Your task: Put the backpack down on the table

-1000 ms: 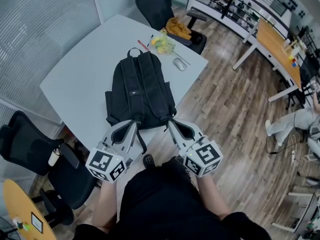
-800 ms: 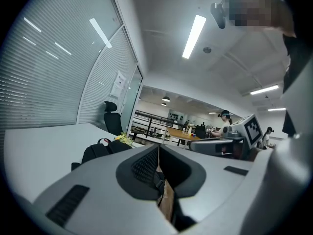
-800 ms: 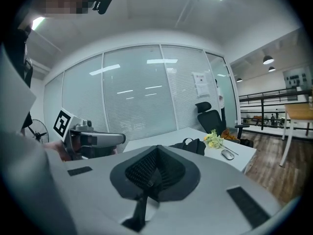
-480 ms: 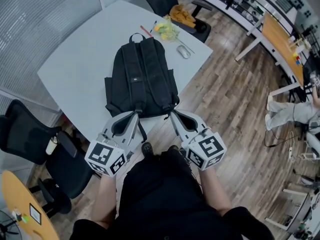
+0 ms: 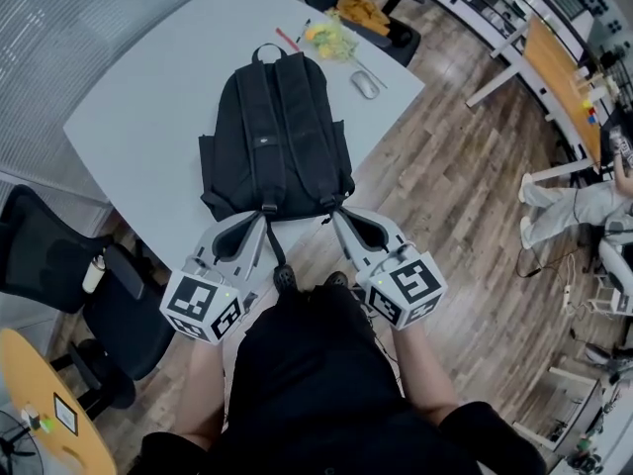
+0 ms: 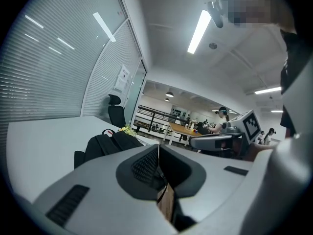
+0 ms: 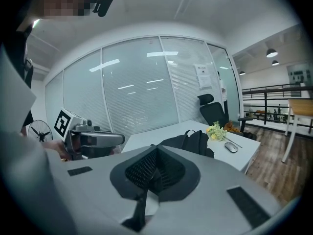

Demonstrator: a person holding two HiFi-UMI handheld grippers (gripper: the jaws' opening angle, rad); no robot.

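Observation:
A black backpack [image 5: 272, 127] lies flat on the pale grey table [image 5: 138, 117], straps up, with its carry handle at the far end and its bottom at the near edge. My left gripper [image 5: 265, 220] is at the bottom left corner, shut on the left strap's webbing. My right gripper [image 5: 334, 218] is at the bottom right corner, shut on the right strap's webbing. In the left gripper view the backpack [image 6: 105, 143] lies beyond the closed left gripper [image 6: 158, 153]. In the right gripper view a black strap hangs from the closed right gripper [image 7: 155, 160], with the backpack [image 7: 188, 141] ahead.
A computer mouse [image 5: 363, 84], a yellow-green bunch [image 5: 326, 38] and a red pen [image 5: 287, 40] lie beyond the backpack's top. Black office chairs stand at the left [image 5: 59, 265] and far side [image 5: 386, 28]. A wooden desk [image 5: 559, 77] and a seated person [image 5: 574, 201] are at the right.
Both grippers have sunk a little with the straps still in them, and the backpack's lower end has come down with them at the table's near edge.

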